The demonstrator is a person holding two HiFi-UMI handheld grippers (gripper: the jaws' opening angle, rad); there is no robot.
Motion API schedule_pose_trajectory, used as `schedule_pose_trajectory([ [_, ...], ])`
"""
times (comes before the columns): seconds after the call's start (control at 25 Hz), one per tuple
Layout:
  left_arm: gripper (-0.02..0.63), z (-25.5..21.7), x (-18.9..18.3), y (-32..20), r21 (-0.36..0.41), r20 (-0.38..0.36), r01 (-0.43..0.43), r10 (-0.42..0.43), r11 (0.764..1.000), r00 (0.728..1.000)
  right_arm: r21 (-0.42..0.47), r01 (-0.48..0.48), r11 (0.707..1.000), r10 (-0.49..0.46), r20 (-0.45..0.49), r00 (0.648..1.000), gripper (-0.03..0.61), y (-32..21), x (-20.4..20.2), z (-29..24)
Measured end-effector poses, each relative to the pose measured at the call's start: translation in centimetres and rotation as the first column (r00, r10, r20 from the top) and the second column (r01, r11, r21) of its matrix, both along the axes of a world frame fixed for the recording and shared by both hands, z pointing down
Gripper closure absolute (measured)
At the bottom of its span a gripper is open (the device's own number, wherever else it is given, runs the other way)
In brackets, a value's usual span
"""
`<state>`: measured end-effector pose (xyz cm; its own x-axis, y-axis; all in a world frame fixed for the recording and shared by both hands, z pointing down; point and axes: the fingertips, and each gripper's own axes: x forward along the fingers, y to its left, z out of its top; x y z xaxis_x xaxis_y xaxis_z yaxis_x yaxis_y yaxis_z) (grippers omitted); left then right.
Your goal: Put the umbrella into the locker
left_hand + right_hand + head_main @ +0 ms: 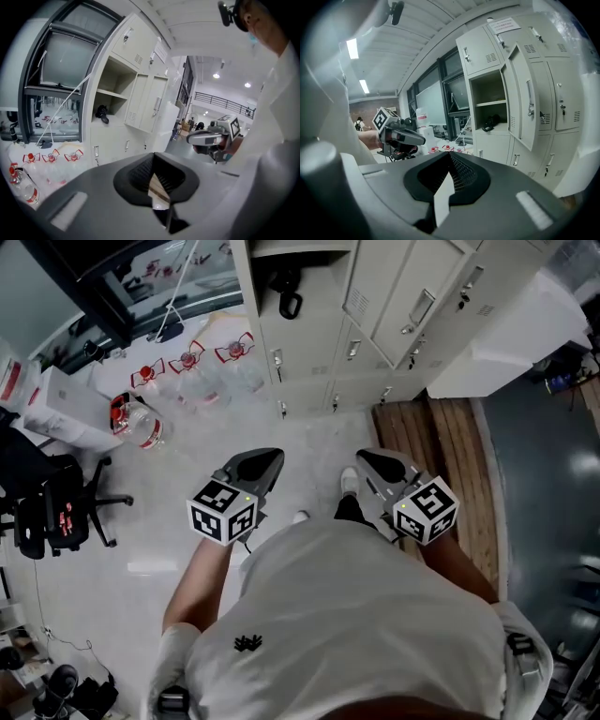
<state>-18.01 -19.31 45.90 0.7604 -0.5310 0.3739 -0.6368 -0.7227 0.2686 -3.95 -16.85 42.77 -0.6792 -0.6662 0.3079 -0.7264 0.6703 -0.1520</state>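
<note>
Inside locker (302, 352): umbrella (288, 296) | left tool (270, 459), right tool (369, 461): well apart from it, clenched, empty

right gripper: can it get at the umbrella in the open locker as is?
Probably, after a step in. The door stands open and nothing sits between the right gripper and the umbrella inside the locker. But the gripper hangs short of the lockers, jaws shut and empty.

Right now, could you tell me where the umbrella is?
The umbrella lies on the open locker's shelf, top centre of the head view, right of the water bottles.
</note>
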Motion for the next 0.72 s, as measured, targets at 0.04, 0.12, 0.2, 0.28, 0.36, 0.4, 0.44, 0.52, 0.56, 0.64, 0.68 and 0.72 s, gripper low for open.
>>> schedule_pose_trajectory([
  [0.04,0.558,0.1,0.0,0.3,-0.006,-0.006,-0.004,0.004,1.0,1.0,0.0,-0.004,1.0,0.004,-0.002,1.0,0.578,0.2,0.1,0.0],
  [0.12,0.558,0.3,0.2,0.9,-0.01,-0.008,-0.014,0.014,1.0,1.0,0.0,-0.012,1.0,0.012,-0.005,1.0,0.578,0.6,0.2,0.1],
  [0.2,0.558,0.4,0.6,1.3,-0.003,0.003,-0.029,0.029,1.0,1.0,-0.002,-0.02,1.0,0.02,-0.007,1.0,0.578,1.0,0.3,0.2],
  [0.28,0.558,0.3,0.9,1.7,-0.002,0.001,-0.044,0.044,0.999,0.999,0.0,-0.022,1.0,0.022,-0.015,1.0,0.578,1.4,0.3,0.2],
  [0.36,0.558,0.1,1.2,1.9,-0.004,-0.009,-0.054,0.054,0.999,0.998,0.009,-0.018,1.0,0.018,-0.026,1.0,0.578,1.6,0.1,-0.1],
  [0.4,0.558,0.0,1.3,1.9,-0.004,-0.011,-0.059,0.059,0.998,0.998,0.015,-0.016,1.0,0.016,-0.03,0.999,0.578,1.6,0.0,-0.2],
  [0.44,0.558,0.0,1.4,1.9,-0.003,-0.011,-0.064,0.064,0.998,0.998,0.02,-0.016,1.0,0.016,-0.032,0.999,0.578,1.5,0.0,-0.3],
  [0.52,0.558,-0.1,1.4,2.1,-0.002,-0.012,-0.071,0.071,0.997,0.997,0.025,-0.017,1.0,0.018,-0.036,0.999,0.578,1.6,-0.1,-0.5],
  [0.56,0.558,-0.1,1.4,2.1,-0.003,-0.014,-0.072,0.072,0.997,0.997,0.026,-0.018,1.0,0.019,-0.038,0.999,0.578,1.6,-0.1,-0.5],
  [0.64,0.558,0.0,1.2,2.3,-0.005,-0.015,-0.07,0.07,0.998,0.997,0.027,-0.018,0.999,0.019,-0.04,0.999,0.578,1.6,-0.2,-0.5],
  [0.68,0.558,0.1,1.0,2.3,-0.006,-0.014,-0.066,0.066,0.998,0.998,0.027,-0.017,0.999,0.018,-0.04,0.999,0.578,1.6,-0.2,-0.4],
  [0.72,0.558,0.2,0.8,2.3,-0.007,-0.013,-0.063,0.062,0.998,0.998,0.028,-0.016,0.999,0.017,-0.04,0.999,0.578,1.5,-0.3,-0.4],
])
